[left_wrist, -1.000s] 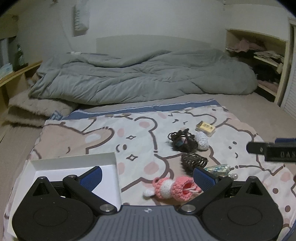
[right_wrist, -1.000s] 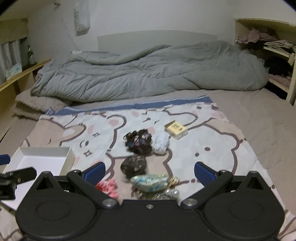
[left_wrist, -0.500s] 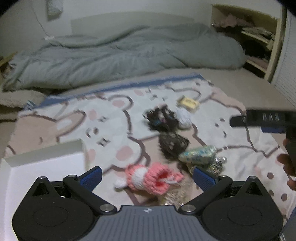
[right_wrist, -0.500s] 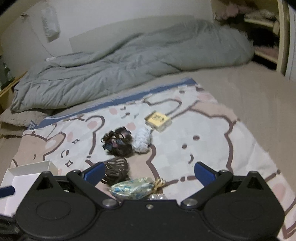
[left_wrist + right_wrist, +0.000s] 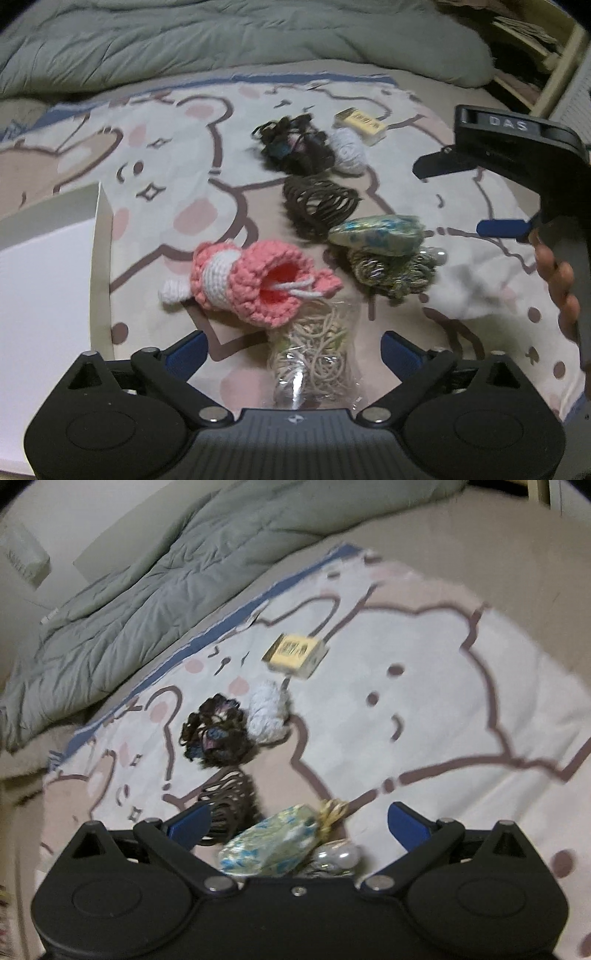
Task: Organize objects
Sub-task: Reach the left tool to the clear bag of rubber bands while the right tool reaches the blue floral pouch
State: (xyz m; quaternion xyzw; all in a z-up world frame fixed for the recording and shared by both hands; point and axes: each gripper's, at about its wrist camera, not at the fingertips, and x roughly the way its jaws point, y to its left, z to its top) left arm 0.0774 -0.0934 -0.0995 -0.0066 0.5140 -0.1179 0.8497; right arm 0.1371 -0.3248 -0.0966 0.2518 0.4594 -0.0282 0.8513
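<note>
Small objects lie on a bear-print blanket [image 5: 177, 173]. My left gripper [image 5: 291, 349] is open, low over a clear bag of rubber bands [image 5: 314, 354], with a pink crocheted pouch [image 5: 255, 288] just beyond. A dark spiral hair tie [image 5: 319, 203], a blue-green pouch [image 5: 376, 230], a dark scrunchie bundle [image 5: 291, 144], a white scrunchie [image 5: 349, 151] and a yellow box [image 5: 360, 120] lie farther out. My right gripper [image 5: 297, 821] is open above the blue-green pouch [image 5: 269, 842]; it also shows at the right of the left wrist view [image 5: 517, 155].
A white box [image 5: 44, 280] stands at the left of the blanket. A grey duvet [image 5: 221, 33] is heaped behind. Wooden shelves [image 5: 535, 40] stand at the far right. The yellow box [image 5: 295, 655] lies apart on the blanket.
Both grippers have dropped lower and closer to the objects. The left one now sits over the rubber-band bag; the right view has tilted and sits over the blue-green pouch.
</note>
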